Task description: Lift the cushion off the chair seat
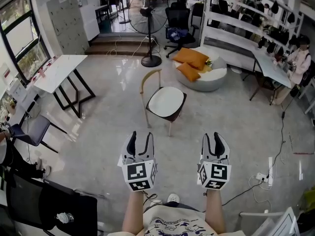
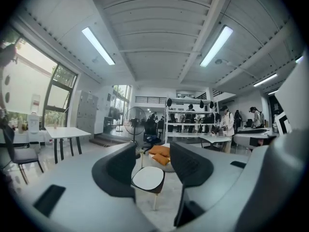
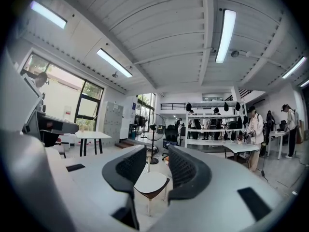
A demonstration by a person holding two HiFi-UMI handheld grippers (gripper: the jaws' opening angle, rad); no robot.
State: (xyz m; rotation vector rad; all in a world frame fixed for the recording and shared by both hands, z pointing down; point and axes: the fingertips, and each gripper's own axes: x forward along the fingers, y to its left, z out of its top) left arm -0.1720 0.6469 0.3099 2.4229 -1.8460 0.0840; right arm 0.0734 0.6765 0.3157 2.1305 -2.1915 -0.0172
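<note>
A white cushion point(image 1: 166, 101) lies on the seat of a small wooden chair point(image 1: 149, 81) in the middle of the floor, some way ahead of me. My left gripper point(image 1: 139, 137) and right gripper point(image 1: 215, 137) are held side by side, well short of the chair, pointing toward it. Both stand open with nothing between the jaws. In the left gripper view the cushion point(image 2: 148, 178) shows far off through the gap of the left gripper point(image 2: 153, 151). The right gripper view has the cushion point(image 3: 150, 181) small and distant beyond the right gripper point(image 3: 157, 154).
A standing fan point(image 1: 146, 14) and a round white pouf point(image 1: 216, 77) with orange cushions point(image 1: 191, 58) stand behind the chair. A white folding table point(image 1: 59, 72) and a grey chair point(image 1: 29, 129) are at left. Cables and a power strip point(image 1: 261, 177) lie at right. A person point(image 1: 295, 63) sits at a desk.
</note>
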